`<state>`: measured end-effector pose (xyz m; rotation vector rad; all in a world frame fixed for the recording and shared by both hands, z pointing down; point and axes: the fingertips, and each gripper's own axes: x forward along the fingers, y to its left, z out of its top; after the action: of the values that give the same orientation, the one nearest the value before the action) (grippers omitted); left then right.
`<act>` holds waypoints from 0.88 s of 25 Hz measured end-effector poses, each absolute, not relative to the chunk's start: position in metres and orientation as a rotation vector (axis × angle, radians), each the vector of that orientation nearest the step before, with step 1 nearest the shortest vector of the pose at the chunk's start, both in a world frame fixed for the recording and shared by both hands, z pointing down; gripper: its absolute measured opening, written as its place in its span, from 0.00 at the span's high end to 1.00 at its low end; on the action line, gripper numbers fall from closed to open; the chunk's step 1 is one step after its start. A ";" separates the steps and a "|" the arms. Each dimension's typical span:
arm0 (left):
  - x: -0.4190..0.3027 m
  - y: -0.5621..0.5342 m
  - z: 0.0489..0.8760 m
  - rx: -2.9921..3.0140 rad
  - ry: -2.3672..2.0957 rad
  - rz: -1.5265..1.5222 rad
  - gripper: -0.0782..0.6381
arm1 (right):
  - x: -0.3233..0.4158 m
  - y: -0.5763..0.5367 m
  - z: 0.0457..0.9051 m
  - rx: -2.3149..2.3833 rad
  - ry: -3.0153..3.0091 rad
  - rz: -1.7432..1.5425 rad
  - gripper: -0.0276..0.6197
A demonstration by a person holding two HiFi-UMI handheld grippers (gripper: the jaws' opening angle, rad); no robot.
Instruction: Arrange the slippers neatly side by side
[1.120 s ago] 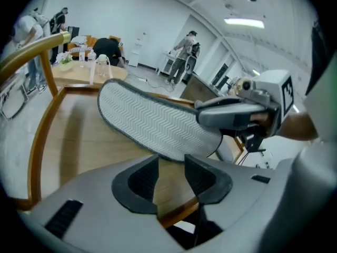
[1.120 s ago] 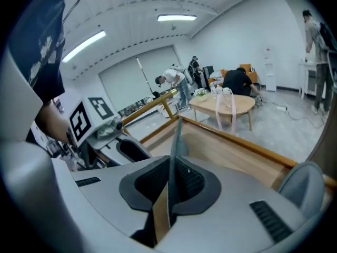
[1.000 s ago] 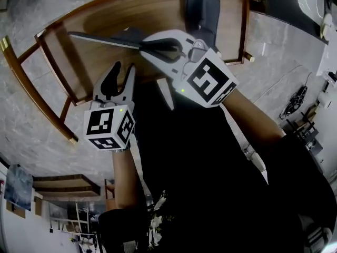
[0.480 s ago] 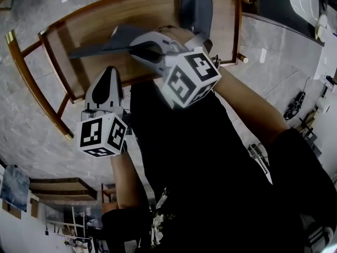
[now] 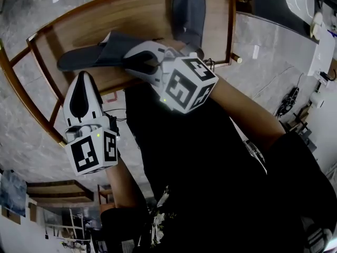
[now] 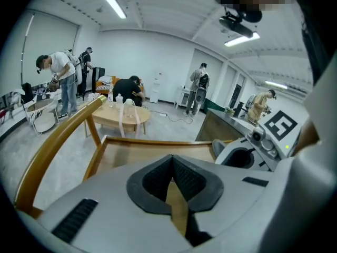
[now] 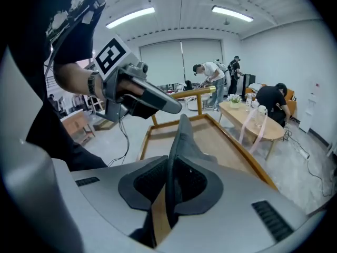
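In the head view the person's black clothing fills the picture from 3 round to 7 o'clock and covers the near edge of the wooden tray table. The table's left end, with its rail, runs out toward 9 o'clock and is partly cut by the frame. The held slipper shows its left end and upper only; its right end is lost inside the right gripper. The far slipper is clipped by the top edge at 12 o'clock; its near end meets the right gripper's body and is hard to make out. Whether the held slipper's free end touches the board cannot be told.

The tray table is a board with a raised rim, and both dark grey slippers are over it. The far slipper lies flat along the right end at 12 o'clock. The held slipper runs crosswise from 10 toward 12 o'clock, tilted; the two stand roughly at right angles, not side by side.

The left gripper, at 9 o'clock by the table's left rail, has its jaws pressed together with nothing between them. The right gripper, just above centre, grips the held slipper. The slipper stands on edge between the pads; these jaws have just been opening a little, yet the pads are pressed on it.
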<state>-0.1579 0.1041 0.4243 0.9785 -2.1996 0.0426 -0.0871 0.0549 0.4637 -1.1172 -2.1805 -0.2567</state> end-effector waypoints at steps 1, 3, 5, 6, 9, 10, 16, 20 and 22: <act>-0.160 0.103 0.423 0.979 -2.204 0.043 0.89 | -0.083 0.058 0.465 -1.135 -2.166 -0.260 0.88; -0.161 0.100 0.422 0.981 -2.208 0.044 0.89 | -0.075 0.065 0.469 -1.170 -2.139 -0.283 0.87; -0.158 0.097 0.424 0.994 -2.195 0.044 0.89 | -0.066 0.071 0.474 -1.187 -2.125 -0.299 0.86; -0.155 0.095 0.426 1.004 -2.184 0.046 0.88 | -0.063 0.073 0.476 -1.188 -2.123 -0.293 0.86; -0.151 0.093 0.434 1.027 -2.160 0.067 0.89 | -0.058 0.076 0.482 -1.186 -2.107 -0.226 0.85; -0.151 0.093 0.437 1.030 -2.155 0.073 0.88 | -0.058 0.075 0.484 -1.180 -2.099 -0.200 0.85; -0.147 0.080 0.442 1.146 -2.144 0.196 0.88 | -0.067 0.063 0.492 -1.052 -2.125 0.079 0.88; -0.132 0.054 0.450 1.394 -2.002 0.485 0.75 | -0.072 0.055 0.483 -0.997 -2.171 0.214 0.89; -0.123 0.041 0.459 1.519 -1.878 0.593 0.67 | -0.069 0.049 0.478 -0.971 -2.189 0.248 0.90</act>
<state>-0.1227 0.0411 0.4592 1.5189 -1.8784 0.5934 -0.0686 0.0488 0.4785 -0.9706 -2.1888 0.2483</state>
